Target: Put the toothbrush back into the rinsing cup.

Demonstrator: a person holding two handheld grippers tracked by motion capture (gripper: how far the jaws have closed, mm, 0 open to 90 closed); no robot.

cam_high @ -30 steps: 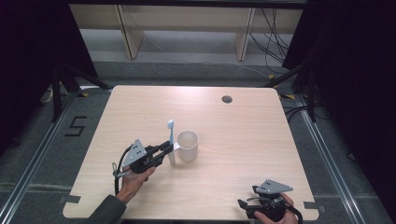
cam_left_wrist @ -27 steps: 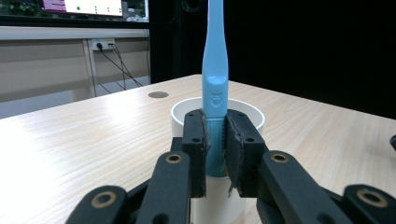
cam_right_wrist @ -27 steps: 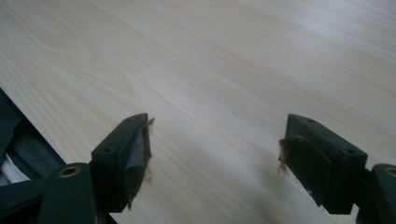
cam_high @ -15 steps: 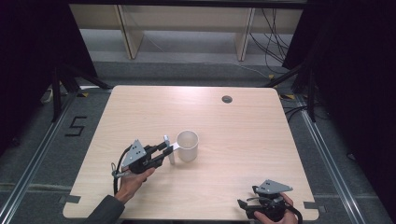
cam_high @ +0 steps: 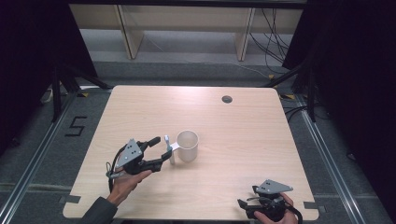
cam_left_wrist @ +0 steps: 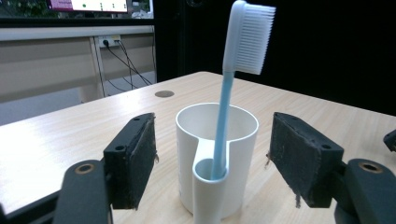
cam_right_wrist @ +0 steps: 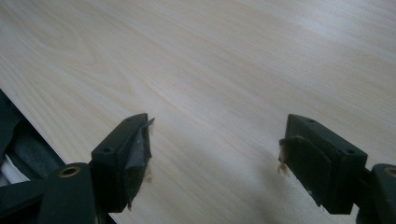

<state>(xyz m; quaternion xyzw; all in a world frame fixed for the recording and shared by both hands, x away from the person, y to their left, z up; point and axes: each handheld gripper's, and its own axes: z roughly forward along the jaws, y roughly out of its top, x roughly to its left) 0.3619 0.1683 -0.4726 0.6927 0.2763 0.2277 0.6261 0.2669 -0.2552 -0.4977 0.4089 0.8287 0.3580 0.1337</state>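
High view shows the right gripper (cam_high: 261, 204) at the counter's (cam_high: 243, 130) near right edge, its fingers spread over bare wood. Farther in, the left gripper (cam_high: 161, 150) has its fingers spread, holding nothing, just beside the white cup (cam_high: 187, 145). A blue toothbrush (cam_left_wrist: 229, 88) stands tilted in the cup's side sleeve, bristles up.

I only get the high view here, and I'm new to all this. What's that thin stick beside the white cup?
Observer: A toothbrush, standing in a small side holder on the cup.
Operator: Is the left gripper squeezing it?
Observer: No. The left gripper has its jaws open, one on either side of the cup, touching neither.
Operator: And the right one?
Observer: The right gripper is open over bare table, holding nothing.
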